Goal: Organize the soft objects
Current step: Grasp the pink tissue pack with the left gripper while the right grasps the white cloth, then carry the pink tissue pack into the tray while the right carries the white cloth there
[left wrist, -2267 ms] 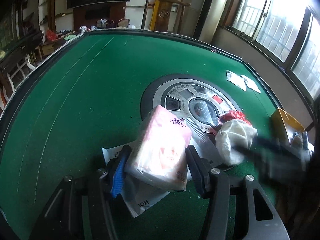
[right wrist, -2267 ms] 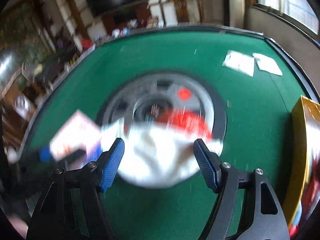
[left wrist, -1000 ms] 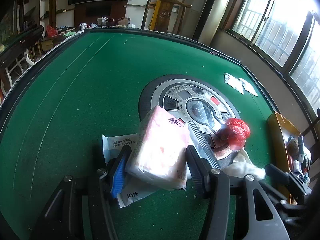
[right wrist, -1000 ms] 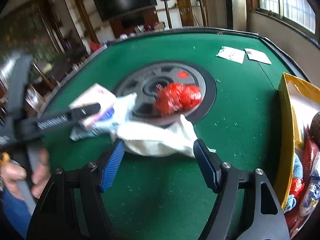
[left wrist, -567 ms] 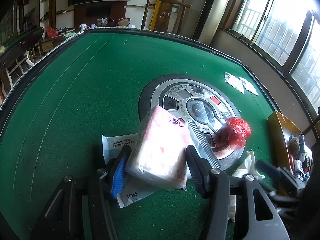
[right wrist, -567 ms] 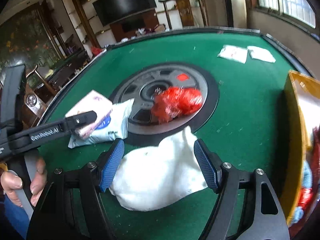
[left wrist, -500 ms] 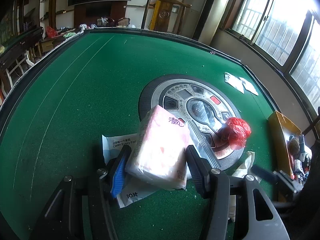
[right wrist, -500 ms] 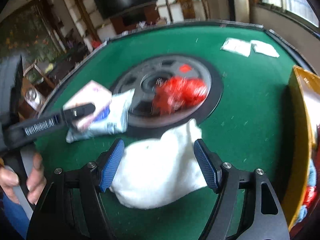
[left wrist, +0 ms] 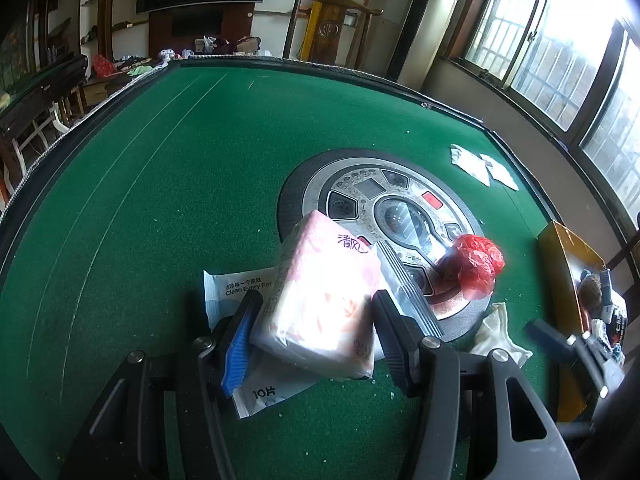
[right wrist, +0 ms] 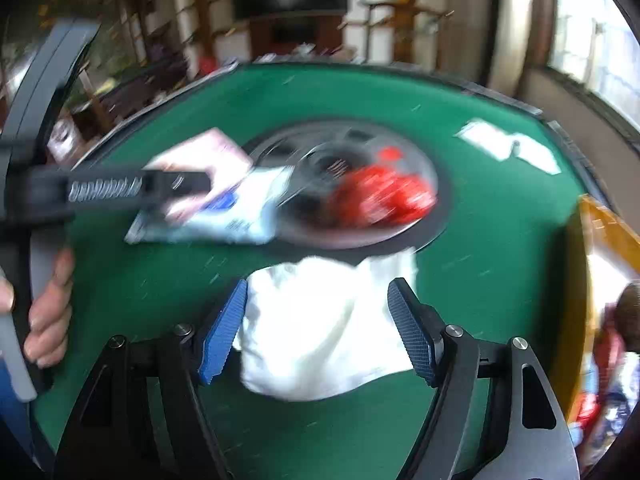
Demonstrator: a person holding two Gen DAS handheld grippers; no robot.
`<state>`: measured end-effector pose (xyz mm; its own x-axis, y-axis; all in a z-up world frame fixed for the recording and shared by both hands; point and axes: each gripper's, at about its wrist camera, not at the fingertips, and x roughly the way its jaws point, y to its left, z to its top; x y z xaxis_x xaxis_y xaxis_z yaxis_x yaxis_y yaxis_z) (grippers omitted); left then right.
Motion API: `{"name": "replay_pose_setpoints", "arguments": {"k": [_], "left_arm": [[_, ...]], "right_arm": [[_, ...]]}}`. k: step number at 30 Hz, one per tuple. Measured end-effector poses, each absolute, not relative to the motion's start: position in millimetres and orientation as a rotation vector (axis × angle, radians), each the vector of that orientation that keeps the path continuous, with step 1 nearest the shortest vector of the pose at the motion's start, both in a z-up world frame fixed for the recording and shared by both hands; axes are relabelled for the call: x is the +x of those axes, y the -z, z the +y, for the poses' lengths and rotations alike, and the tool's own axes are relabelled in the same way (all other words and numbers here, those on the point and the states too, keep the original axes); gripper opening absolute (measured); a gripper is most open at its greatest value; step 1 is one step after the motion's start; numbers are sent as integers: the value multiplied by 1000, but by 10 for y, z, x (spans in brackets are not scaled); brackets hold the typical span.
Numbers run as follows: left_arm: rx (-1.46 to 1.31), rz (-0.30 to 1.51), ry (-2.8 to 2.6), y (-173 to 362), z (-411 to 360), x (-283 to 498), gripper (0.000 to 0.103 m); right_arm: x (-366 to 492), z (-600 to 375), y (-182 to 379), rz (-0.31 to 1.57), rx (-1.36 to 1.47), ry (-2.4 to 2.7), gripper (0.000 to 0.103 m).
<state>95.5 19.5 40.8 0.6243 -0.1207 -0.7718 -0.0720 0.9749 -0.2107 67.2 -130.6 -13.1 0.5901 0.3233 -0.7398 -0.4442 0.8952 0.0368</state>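
My left gripper (left wrist: 316,328) is shut on a pink tissue pack (left wrist: 320,300) and holds it just above a white wet-wipe packet (left wrist: 236,288) on the green table. The pack (right wrist: 204,156) and packet (right wrist: 244,212) also show in the blurred right wrist view. My right gripper (right wrist: 320,328) is open, its fingers on either side of a white cloth (right wrist: 324,328) lying on the felt. The cloth (left wrist: 498,330) shows at the right in the left wrist view. A crumpled red plastic bag (left wrist: 476,262) sits on the round centre panel (left wrist: 392,208).
A yellow box (left wrist: 568,264) with several soft items stands at the table's right edge, also in the right wrist view (right wrist: 600,248). Two white paper pieces (left wrist: 480,166) lie at the far right. The table's raised black rim (left wrist: 360,76) runs around the felt.
The right gripper has drawn the white cloth off the centre panel toward the front edge, then came down around it. The left gripper has held still with the tissue pack.
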Motion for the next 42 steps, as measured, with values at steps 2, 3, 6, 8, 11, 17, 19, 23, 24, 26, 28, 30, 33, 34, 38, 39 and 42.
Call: {"name": "replay_pose_setpoints", "arguments": {"k": [2,3,6,8,11,17,19,23,24,26,28,30,33,34,38,39,42], "left_arm": [[-228,898,27,-409,195,955,57],[-226,898,27,-409,194,953,57],[-226,898,27,-407,195,954,57],[-229,898,28,-407,197,954,57],[-230,898,27,-409,196,952,57],[-223,895,26,-411,176,949,57],[-218,890,26,-412,167,945,57],[-201,858,26,-459,135,906,51],[-202,850,32,-474,130,889,50],[-208,825,54,-513,117,857,47],[-205,802,65,-549,99,831,46],[-201,782,78,-577,79,809,42],[-183,782,80,-570,49,809,39],[-181,791,74,-558,46,821,39],[-217,832,62,-508,116,871,46],[-231,835,61,-505,133,876,55],[-249,825,71,-500,140,870,69]], "right_arm": [[715,-1384,112,803,-151,-389,81],[756,-1437,132,811,-132,-372,81],[915,-1588,272,911,-15,-372,82],[954,-1612,311,933,12,-380,82],[943,-1558,330,926,-20,-367,76],[839,-1475,318,906,-76,-394,41],[810,-1437,303,898,-109,-401,28],[780,-1411,243,885,-123,-413,24],[778,-1431,228,882,-102,-418,24],[780,-1483,181,867,-63,-427,24],[771,-1533,133,843,-37,-422,24],[773,-1595,87,829,-2,-421,24],[764,-1643,52,817,26,-414,24],[769,-1657,50,818,33,-413,24],[787,-1688,77,836,53,-413,24],[789,-1691,76,837,54,-414,24],[783,-1696,50,828,61,-419,24]]}}
